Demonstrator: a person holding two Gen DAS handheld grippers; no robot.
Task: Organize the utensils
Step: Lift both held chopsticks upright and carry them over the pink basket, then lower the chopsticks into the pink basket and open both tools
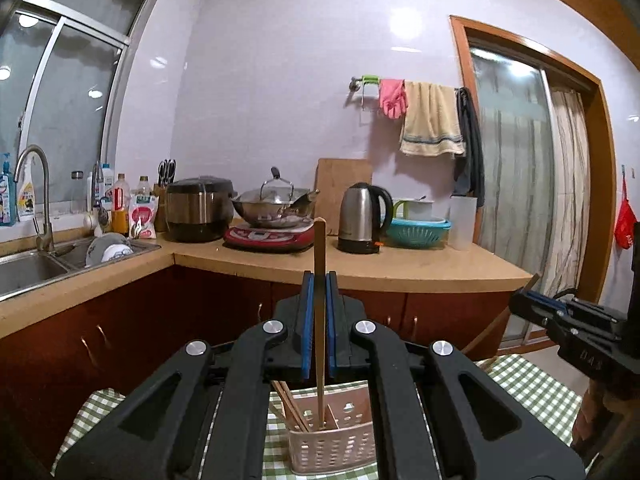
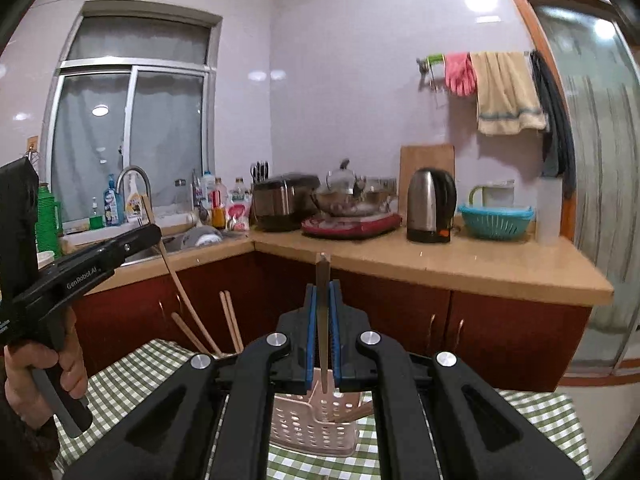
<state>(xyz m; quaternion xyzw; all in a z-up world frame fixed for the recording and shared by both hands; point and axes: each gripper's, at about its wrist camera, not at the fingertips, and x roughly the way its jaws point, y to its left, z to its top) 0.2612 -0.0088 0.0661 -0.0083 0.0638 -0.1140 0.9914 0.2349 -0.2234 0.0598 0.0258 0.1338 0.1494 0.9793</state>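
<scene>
Keep left tongs [image 1: 319,320] clamped on upright wooden chopstick [image 1: 319,280], right tongs [image 2: 323,328] on slim metal utensil [image 2: 322,320]; lower each straight into perforated pink plastic caddy [image 1: 334,446] directly below.

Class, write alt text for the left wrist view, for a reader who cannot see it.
The left gripper is shut on an upright wooden chopstick whose lower end sits in a perforated pink utensil basket on a green checked tablecloth. The right gripper reaches in from the right edge. Behind is a kitchen counter with a kettle.

Utensil basket [image 1: 334,446] on checked tablecloth [image 1: 532,388]
</scene>
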